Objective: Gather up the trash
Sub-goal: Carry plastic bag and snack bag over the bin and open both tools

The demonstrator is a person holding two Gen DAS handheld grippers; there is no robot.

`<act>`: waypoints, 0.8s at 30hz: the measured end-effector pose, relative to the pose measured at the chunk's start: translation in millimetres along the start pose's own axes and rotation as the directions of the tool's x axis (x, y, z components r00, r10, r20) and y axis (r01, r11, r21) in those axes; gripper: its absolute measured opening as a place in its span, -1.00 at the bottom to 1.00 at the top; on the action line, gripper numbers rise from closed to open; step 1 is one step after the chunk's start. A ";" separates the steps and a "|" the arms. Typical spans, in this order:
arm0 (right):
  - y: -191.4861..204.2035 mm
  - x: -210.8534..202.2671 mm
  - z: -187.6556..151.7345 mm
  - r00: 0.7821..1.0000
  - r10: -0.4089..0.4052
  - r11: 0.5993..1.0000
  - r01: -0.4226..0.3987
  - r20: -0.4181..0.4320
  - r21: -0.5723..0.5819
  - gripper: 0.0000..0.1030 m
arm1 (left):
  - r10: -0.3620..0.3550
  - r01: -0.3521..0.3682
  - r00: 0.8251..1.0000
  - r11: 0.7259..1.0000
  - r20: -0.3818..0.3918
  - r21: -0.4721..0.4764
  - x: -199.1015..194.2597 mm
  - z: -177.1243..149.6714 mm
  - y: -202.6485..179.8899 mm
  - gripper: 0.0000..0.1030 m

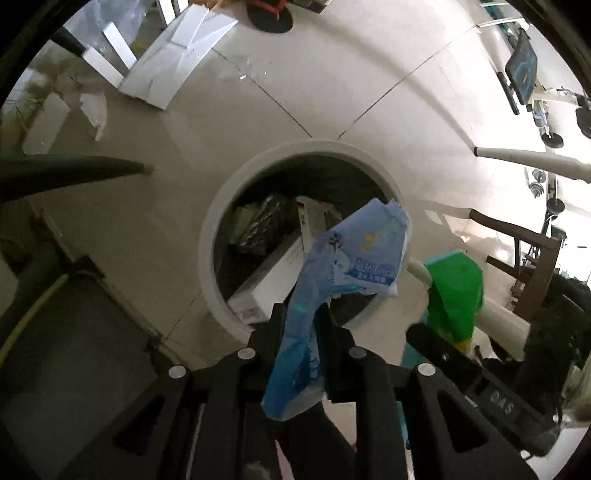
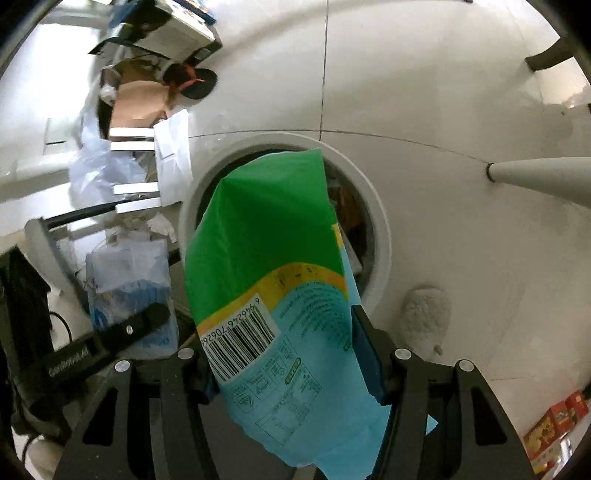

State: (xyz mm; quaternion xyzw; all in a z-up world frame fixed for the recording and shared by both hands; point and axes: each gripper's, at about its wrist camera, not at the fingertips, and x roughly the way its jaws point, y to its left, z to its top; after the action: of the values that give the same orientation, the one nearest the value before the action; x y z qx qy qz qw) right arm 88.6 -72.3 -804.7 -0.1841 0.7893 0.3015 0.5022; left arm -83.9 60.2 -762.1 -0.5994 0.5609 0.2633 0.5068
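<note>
A round white trash bin (image 1: pixel 218 236) stands on the tiled floor below both grippers, holding boxes and dark wrappers (image 1: pixel 266 221). My left gripper (image 1: pixel 301 314) is shut on a crumpled blue plastic wrapper (image 1: pixel 354 254), held over the bin's near rim. My right gripper (image 2: pixel 280 332) is shut on a green, yellow and light blue bag with a barcode (image 2: pixel 266 258), held above the same bin (image 2: pixel 380 236). The green bag (image 1: pixel 458 291) and right gripper finger (image 1: pixel 436 343) show at the right of the left wrist view. The blue wrapper (image 2: pixel 129 280) shows at the left of the right wrist view.
White flat cardboard (image 1: pixel 173 59) and a black sandal (image 1: pixel 269 16) lie on the floor beyond the bin. A clear plastic bag (image 2: pixel 99 166) and a cardboard box (image 2: pixel 136 110) lie at the left. A white table leg (image 2: pixel 539 177) slants in at right. Wooden furniture (image 1: pixel 532 258) stands right.
</note>
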 end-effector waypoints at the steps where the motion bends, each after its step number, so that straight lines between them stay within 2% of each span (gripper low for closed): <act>1: -1.2 7.8 6.0 1.000 0.005 1.000 -0.005 -0.006 0.012 0.21 | 0.004 -0.004 1.000 1.000 0.000 0.005 2.2 2.1 1.1 -0.31; 3: -3.2 18.9 15.3 1.000 0.017 1.000 -0.017 -0.015 0.024 0.25 | 0.021 -0.021 1.000 1.000 0.017 0.017 1.0 2.8 2.8 0.63; 4: -4.7 24.1 19.5 0.999 0.024 0.999 -0.023 -0.022 0.028 0.30 | 0.034 -0.035 0.999 0.999 0.032 0.021 -0.9 0.8 4.9 0.72; 6: -5.1 30.8 23.8 0.998 0.049 0.998 -0.048 -0.031 0.035 0.55 | 0.054 -0.055 0.997 0.998 0.049 0.027 -5.1 -2.1 9.3 0.76; 7: -4.9 33.6 24.7 0.997 0.060 0.998 -0.058 -0.040 0.039 0.59 | 0.062 -0.064 0.997 0.998 0.053 0.026 -7.2 -4.6 11.9 0.81; 8: -3.7 36.3 25.5 0.997 0.065 0.997 -0.063 -0.050 0.039 0.71 | 0.077 -0.079 0.995 0.997 0.057 0.021 -9.3 -7.9 15.7 0.94; 9: -2.1 37.8 25.4 0.996 0.067 0.997 -0.065 -0.052 0.036 0.88 | 0.101 -0.103 0.992 0.995 0.070 0.018 -12.1 -11.9 18.3 0.96; 10: -0.5 36.0 23.7 0.997 0.071 0.997 -0.070 -0.040 0.031 0.93 | 0.121 -0.122 0.990 0.992 0.079 0.020 -12.3 -12.9 19.6 0.96; 13: 2.0 29.7 16.8 0.999 0.044 0.999 -0.044 -0.014 0.002 0.95 | 0.205 -0.212 0.968 0.977 0.147 0.029 -20.8 -25.2 21.8 0.97; 15: 4.8 23.8 9.7 1.000 -0.015 0.999 0.016 0.019 -0.036 0.95 | 0.245 -0.255 0.952 0.966 0.184 0.031 -25.7 -32.6 22.1 0.97; 17: 7.4 17.0 2.6 0.996 -0.070 0.994 0.075 0.059 -0.075 0.95 | 0.305 -0.321 0.927 0.946 0.218 0.042 -27.3 -39.7 22.6 0.97; 19: 11.4 8.8 -7.1 0.981 -0.152 0.979 0.166 0.121 -0.120 0.95 | 0.350 -0.373 0.906 0.926 0.237 0.057 -29.1 -48.7 19.4 0.97; 24: 13.3 -7.4 -31.0 0.944 -0.259 0.939 0.295 0.204 -0.175 0.95 | 0.376 -0.407 0.890 0.910 0.259 0.076 -33.8 -69.0 9.9 0.97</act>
State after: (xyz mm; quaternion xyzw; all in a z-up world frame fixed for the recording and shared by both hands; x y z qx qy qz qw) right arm 62.7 -82.8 -784.4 -0.3165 0.6725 0.3216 0.5866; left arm -118.5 13.0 -711.4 -0.4037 0.6209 0.3936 0.5445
